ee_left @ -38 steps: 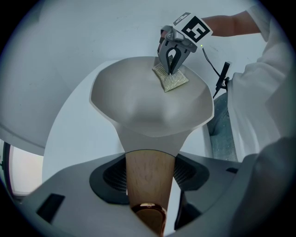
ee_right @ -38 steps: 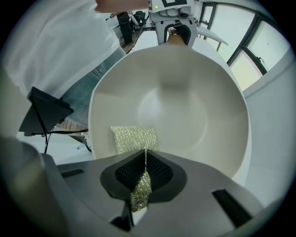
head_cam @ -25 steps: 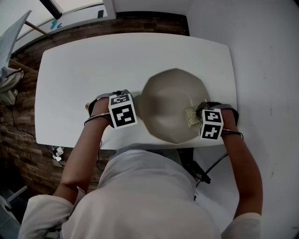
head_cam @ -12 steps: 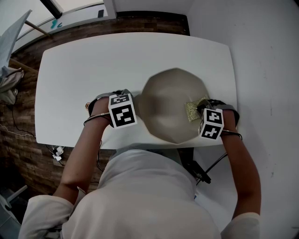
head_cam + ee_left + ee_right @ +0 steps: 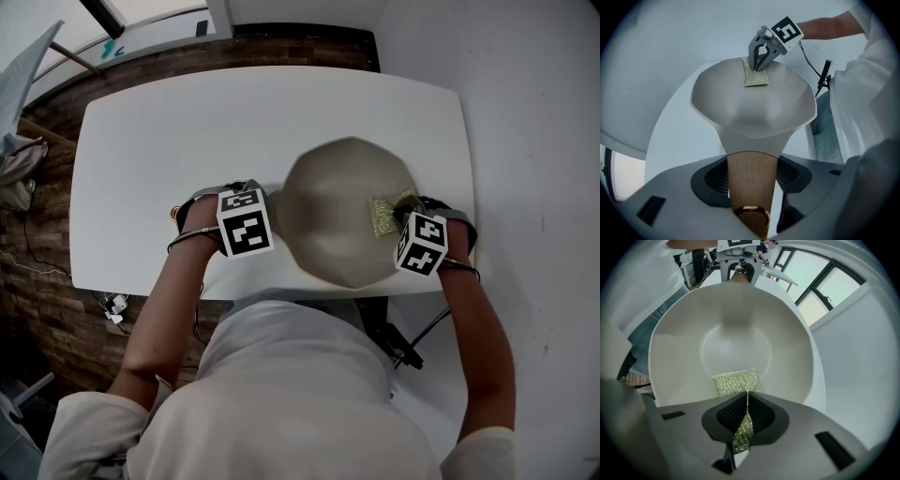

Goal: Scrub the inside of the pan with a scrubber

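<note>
A beige many-sided pan (image 5: 342, 211) sits on the white table (image 5: 169, 141), near its front edge. Its wooden handle (image 5: 749, 183) points left and my left gripper (image 5: 242, 217) is shut on it. My right gripper (image 5: 405, 214) is shut on a yellow-green glittery scrubber (image 5: 383, 214), pressing it flat against the pan's inner right wall. In the right gripper view the scrubber (image 5: 736, 383) lies on the near wall of the pan (image 5: 736, 329), below its round bottom. The left gripper view shows the scrubber (image 5: 754, 75) and the right gripper (image 5: 761, 63) at the pan's far rim.
A white wall (image 5: 534, 141) runs close along the table's right side. Brick-patterned floor (image 5: 37, 309) lies to the left, with a cable on it. A black cable (image 5: 412, 347) hangs below the right arm.
My right gripper has pushed the scrubber slightly up and left along the pan's right inner wall. The left gripper and the pan have stayed put.
</note>
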A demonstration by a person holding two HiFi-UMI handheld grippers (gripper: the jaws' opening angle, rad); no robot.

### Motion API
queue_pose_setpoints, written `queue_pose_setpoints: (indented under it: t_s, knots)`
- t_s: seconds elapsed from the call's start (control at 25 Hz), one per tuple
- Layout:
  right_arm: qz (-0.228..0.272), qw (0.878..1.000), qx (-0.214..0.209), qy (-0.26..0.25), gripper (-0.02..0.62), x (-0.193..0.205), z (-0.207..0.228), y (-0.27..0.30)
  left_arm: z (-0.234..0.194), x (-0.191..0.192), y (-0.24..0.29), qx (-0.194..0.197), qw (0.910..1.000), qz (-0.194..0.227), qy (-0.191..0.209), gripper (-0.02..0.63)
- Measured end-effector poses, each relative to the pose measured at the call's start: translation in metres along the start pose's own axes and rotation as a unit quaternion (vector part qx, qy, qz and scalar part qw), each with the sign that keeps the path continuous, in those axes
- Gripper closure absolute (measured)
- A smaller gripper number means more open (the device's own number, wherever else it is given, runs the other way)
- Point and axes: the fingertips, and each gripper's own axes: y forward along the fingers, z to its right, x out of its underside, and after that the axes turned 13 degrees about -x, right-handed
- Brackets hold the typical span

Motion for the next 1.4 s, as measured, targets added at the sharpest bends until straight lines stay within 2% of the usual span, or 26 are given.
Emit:
queue_pose_setpoints:
  t_s: [0.6,1.12,1.4]
  knots:
    - [0.041,0.997,0.017,0.068,0.571,-0.008,0.026,0.002,0.0,-0.001,0.0,-0.001,1.0,0.001,0.004,0.335]
    - [0.064,0.992,0.031,0.104,0.571,-0.021,0.05,-0.002,0.0,-0.001,0.0,-0.003,1.0,0.003,0.006,0.336]
    - [0.098,0.984,0.043,0.144,0.571,-0.033,0.067,-0.006,0.0,-0.001,0.0,-0.003,1.0,0.003,0.008,0.336]
